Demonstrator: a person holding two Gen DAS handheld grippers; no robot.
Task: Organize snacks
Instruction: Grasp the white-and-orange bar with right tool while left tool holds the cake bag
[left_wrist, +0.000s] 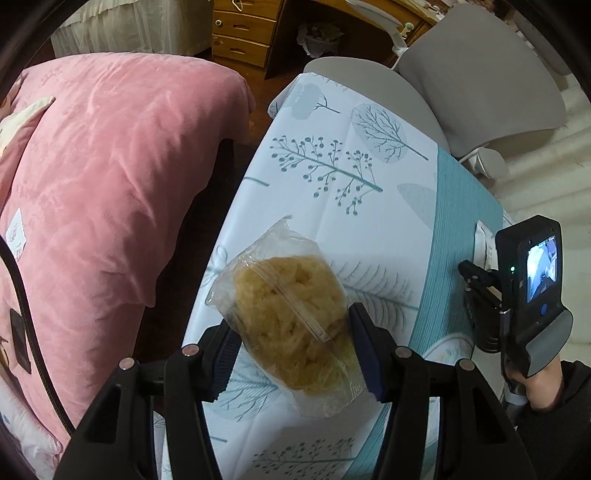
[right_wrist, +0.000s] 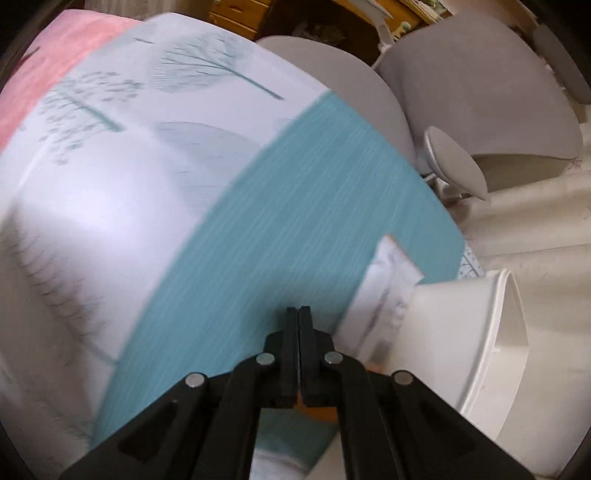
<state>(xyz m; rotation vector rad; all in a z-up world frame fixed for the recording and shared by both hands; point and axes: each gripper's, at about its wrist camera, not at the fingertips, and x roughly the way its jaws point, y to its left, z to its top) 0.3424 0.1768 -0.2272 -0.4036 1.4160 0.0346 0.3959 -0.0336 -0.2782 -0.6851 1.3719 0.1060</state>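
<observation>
Left gripper (left_wrist: 295, 343) clamping snack bag (left_wrist: 291, 314), right gripper (right_wrist: 298, 314) closed empty, white container (right_wrist: 476, 354), perhaps a bin, beside it

My left gripper (left_wrist: 291, 354) points steeply down, its fingers (left_wrist: 364, 343) pressing a snack bag (left_wrist: 291, 317) from both sides. My right gripper (right_wrist: 298, 314) also tilts down, jaws fully together with nothing between them.

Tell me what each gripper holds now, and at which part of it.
The left gripper holds a clear bag of yellow snack, clamped across its lower half from both sides. The right gripper is shut and holds nothing.
</observation>
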